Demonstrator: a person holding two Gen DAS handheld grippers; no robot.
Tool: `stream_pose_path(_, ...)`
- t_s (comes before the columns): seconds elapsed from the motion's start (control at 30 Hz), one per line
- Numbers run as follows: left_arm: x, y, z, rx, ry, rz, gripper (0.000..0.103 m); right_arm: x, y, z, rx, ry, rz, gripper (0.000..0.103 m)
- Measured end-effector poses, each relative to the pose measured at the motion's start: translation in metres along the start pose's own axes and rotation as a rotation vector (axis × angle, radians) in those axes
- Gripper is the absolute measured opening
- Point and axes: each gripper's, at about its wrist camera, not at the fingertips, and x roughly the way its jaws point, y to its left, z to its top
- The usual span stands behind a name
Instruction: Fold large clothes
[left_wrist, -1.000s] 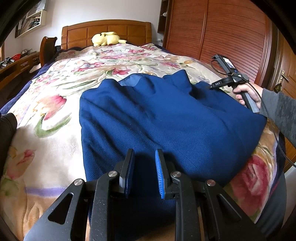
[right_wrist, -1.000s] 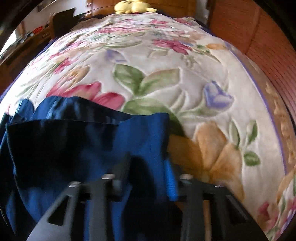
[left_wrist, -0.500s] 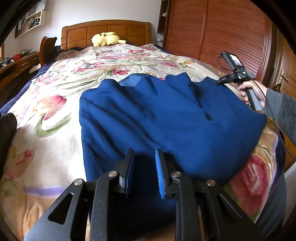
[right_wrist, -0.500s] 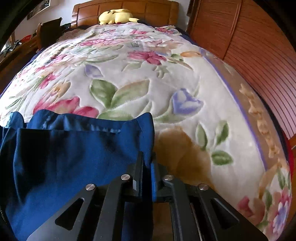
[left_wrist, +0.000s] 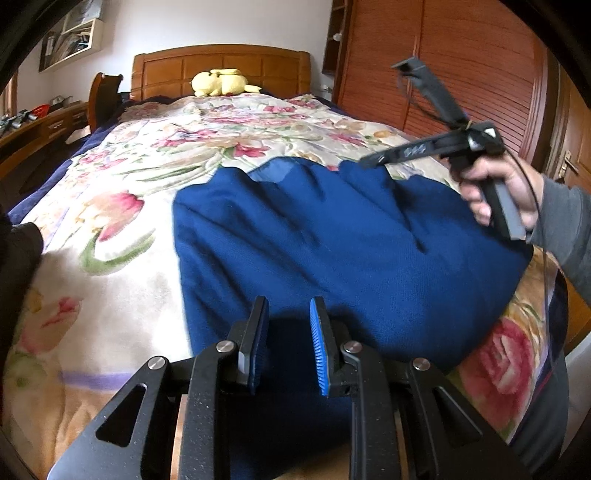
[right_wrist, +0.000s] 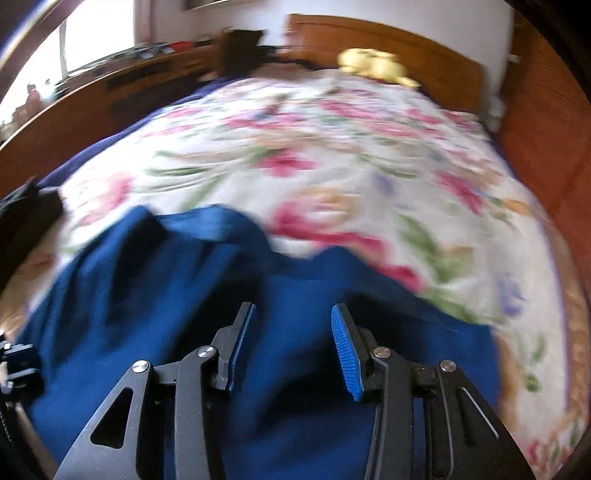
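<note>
the left gripper (left_wrist: 288, 325) sits narrow over the blue garment (left_wrist: 332, 236), gripping nothing. the right gripper (right_wrist: 291, 332) has just been opening, empty, with the garment below it on the bed (right_wrist: 332, 147).

Daylight fills the room, soft and even, and the window (right_wrist: 55, 62) at the right wrist view's upper left blows out to white. That view smears with motion blur across the floral bedspread (right_wrist: 332, 166), while its own black fingers stay crisp. The left wrist view is sharp, with a dark shadow pooling on the blue garment (left_wrist: 332, 240) beneath the fingers. Both fisheyes bend the edges, corners black.
</note>
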Motion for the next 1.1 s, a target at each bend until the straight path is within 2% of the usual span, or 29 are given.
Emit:
stream_pose_path(0.13,-0.004,0.008,0.001,-0.018,-0.015,0.016,0.024,0.037,0.032,0.006,-0.052,0.076,0.043,0.043)
stream_pose_path(0.23,-0.004,0.013,0.001,-0.028,-0.015,0.016,0.024,0.070,0.030,0.010,-0.017,0.132,0.041,0.038)
stream_pose_path(0.37,-0.003,0.014,0.000,-0.029,-0.008,0.016,0.024,0.101,0.038,0.016,-0.037,0.124,0.038,0.038)
stream_pose_path(0.5,0.001,0.011,0.000,-0.022,0.005,0.022,0.024,0.097,0.030,0.016,-0.005,0.103,0.050,0.038)
stream_pose_path(0.6,0.002,0.010,0.000,-0.018,0.008,0.028,0.024,0.072,0.022,0.013,0.011,0.069,0.054,0.038)
stream_pose_path(0.7,0.003,0.011,0.000,-0.016,0.011,0.028,0.024,0.040,0.010,0.002,-0.038,0.017,0.000,0.038)
stream_pose_path(0.8,0.004,0.011,0.000,-0.015,0.014,0.028,0.024,0.025,-0.006,-0.012,-0.046,0.026,-0.059,0.038)
stream_pose_path(0.87,0.004,0.011,0.000,-0.015,0.015,0.027,0.024,0.025,-0.017,-0.019,-0.046,0.043,-0.092,0.038)
stream_pose_path(0.97,0.005,0.011,0.000,-0.013,0.018,0.029,0.024,0.030,-0.034,-0.021,0.022,0.032,-0.097,0.038)
stream_pose_path(1.1,0.007,0.011,-0.001,-0.011,0.025,0.033,0.024,0.066,-0.044,-0.017,0.041,0.083,-0.119,0.038)
